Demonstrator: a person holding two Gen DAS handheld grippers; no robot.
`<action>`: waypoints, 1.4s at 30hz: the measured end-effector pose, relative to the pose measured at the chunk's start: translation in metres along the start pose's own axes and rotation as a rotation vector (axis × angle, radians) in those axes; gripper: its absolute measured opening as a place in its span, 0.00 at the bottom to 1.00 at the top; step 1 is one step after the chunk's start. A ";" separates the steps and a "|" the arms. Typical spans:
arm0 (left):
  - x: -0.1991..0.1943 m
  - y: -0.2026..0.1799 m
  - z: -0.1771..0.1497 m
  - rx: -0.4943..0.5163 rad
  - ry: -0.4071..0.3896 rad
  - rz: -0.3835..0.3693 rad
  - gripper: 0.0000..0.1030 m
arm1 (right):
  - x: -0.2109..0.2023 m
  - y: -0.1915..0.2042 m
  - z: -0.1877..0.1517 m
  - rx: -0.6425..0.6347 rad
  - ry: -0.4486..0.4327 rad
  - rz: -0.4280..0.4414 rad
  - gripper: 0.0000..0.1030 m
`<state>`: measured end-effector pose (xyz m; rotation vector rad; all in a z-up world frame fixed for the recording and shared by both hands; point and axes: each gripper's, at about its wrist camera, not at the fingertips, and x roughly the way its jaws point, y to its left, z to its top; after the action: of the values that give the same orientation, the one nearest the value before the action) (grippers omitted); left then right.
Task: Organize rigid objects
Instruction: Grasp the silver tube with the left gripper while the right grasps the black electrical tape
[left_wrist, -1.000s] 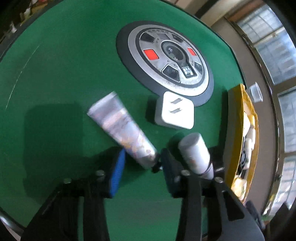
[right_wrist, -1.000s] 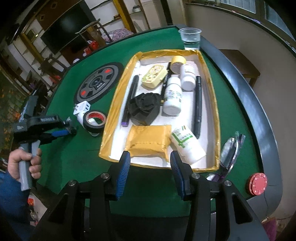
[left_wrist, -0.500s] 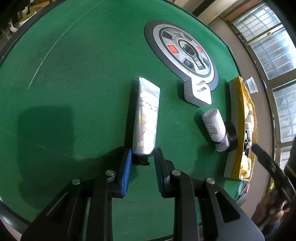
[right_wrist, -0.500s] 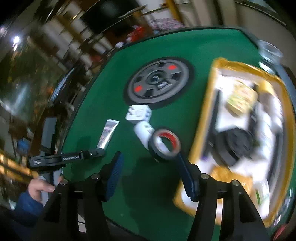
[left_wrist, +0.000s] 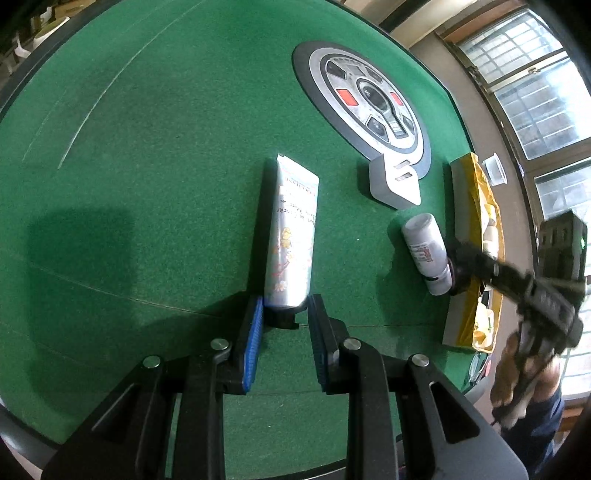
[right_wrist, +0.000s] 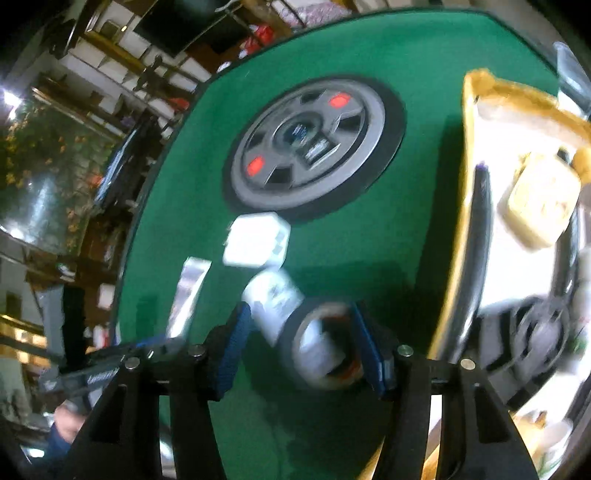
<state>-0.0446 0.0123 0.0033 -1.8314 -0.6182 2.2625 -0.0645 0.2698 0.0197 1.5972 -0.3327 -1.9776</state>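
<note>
Left gripper (left_wrist: 285, 320) fingers clamped on tube (left_wrist: 293, 236) cap, right gripper (right_wrist: 301, 345) fingers apart around tape roll (right_wrist: 321, 345); closing could nudge touching bottle (right_wrist: 275, 302), rolling it.

The left gripper (left_wrist: 285, 318) grips the cap of a tube (left_wrist: 293, 236) lying on green felt (left_wrist: 147, 184).

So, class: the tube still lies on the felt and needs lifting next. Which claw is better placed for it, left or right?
Left. The left claw already straddles the tube's cap end, fingers close on both sides. The right claw is over at the tape roll and bottle.
</note>
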 end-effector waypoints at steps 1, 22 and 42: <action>-0.001 0.000 0.000 0.000 0.000 -0.001 0.22 | -0.001 0.004 -0.009 -0.010 0.011 0.010 0.49; -0.002 -0.006 0.001 0.067 0.012 0.037 0.22 | -0.026 0.047 -0.080 -0.221 -0.032 -0.138 0.50; 0.004 -0.030 0.006 0.302 -0.025 0.189 0.22 | 0.020 0.060 -0.062 -0.473 0.128 -0.386 0.64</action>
<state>-0.0550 0.0399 0.0127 -1.7775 -0.0986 2.3423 0.0080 0.2199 0.0188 1.5360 0.4972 -2.0115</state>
